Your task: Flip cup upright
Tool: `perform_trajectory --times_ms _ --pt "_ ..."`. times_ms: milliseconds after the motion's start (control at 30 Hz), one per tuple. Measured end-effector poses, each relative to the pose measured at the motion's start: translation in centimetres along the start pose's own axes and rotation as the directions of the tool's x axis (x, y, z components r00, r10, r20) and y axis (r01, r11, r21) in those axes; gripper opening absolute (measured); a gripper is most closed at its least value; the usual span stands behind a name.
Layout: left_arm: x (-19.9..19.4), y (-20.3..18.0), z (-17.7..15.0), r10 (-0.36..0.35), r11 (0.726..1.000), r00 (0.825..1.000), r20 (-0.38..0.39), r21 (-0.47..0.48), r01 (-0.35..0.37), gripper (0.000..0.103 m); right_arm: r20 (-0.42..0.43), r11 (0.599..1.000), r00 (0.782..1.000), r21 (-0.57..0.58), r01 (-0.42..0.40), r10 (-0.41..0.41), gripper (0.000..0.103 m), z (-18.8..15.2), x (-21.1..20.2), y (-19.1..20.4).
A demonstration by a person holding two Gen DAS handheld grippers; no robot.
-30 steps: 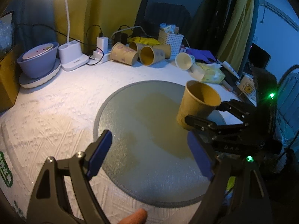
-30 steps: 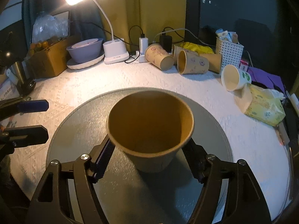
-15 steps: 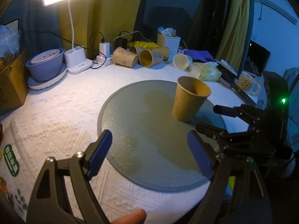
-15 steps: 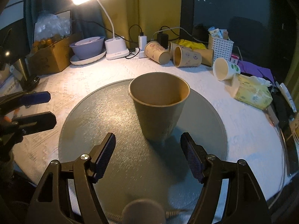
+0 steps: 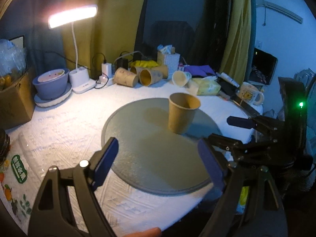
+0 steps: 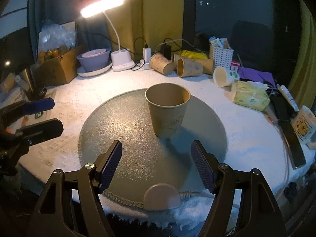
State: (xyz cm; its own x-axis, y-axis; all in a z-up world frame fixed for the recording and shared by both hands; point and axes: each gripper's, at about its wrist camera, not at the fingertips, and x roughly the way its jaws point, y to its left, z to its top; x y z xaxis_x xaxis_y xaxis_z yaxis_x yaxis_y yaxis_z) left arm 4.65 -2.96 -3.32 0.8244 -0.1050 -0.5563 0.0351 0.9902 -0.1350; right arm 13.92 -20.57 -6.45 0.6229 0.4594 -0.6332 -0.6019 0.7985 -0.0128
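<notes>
Cup (image 6: 167, 110): brown paper, standing upright with its mouth up on the round grey mat (image 6: 126, 138). In the right wrist view it sits just past the mat's centre toward 12 o'clock; in the left wrist view the cup (image 5: 182, 114) appears toward 2 o'clock of the mat (image 5: 150, 158). Nothing touches it.

Right gripper (image 6: 156, 164): jaws spread wide, wider than the cup, holding nothing. Both blue-padded fingers (image 6: 110, 164) hover over the near part of the mat, at 6 o'clock of the cup and apart from it. In the left wrist view the same gripper (image 5: 233, 130) shows at the 3 o'clock side, its two fingers parted, just beside the mat's edge and clear of the cup.

Left gripper (image 5: 158, 164): jaws spread wide, empty. Its fingers (image 5: 104, 162) frame the near half of the mat, well short of the cup. In the right wrist view this gripper (image 6: 39, 116) shows at 9 o'clock, off the mat over the white tablecloth (image 6: 246, 134), with its two fingers parted and nothing between them.

Surroundings: a lit desk lamp (image 6: 118, 57) stands at the table's far edge, around 11 o'clock of the cup. A purple bowl (image 6: 93, 59) is just beside its base. Several paper cups (image 6: 177, 65) lie on their sides around 12 o'clock. A white basket (image 6: 221, 56) and a yellow tissue pack (image 6: 250, 96) lie toward 1 to 2 o'clock. A round beige object (image 6: 162, 196) with a cord rests at the mat's near edge, at 6 o'clock.
</notes>
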Motion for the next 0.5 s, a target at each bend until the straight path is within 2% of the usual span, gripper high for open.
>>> perform_trajectory --times_ms 500 --pt "-5.2 -1.8 1.0 -0.004 1.000 0.993 0.121 0.022 0.001 0.084 0.106 0.999 0.994 -0.017 0.031 -0.029 0.075 0.0 -6.6 1.6"
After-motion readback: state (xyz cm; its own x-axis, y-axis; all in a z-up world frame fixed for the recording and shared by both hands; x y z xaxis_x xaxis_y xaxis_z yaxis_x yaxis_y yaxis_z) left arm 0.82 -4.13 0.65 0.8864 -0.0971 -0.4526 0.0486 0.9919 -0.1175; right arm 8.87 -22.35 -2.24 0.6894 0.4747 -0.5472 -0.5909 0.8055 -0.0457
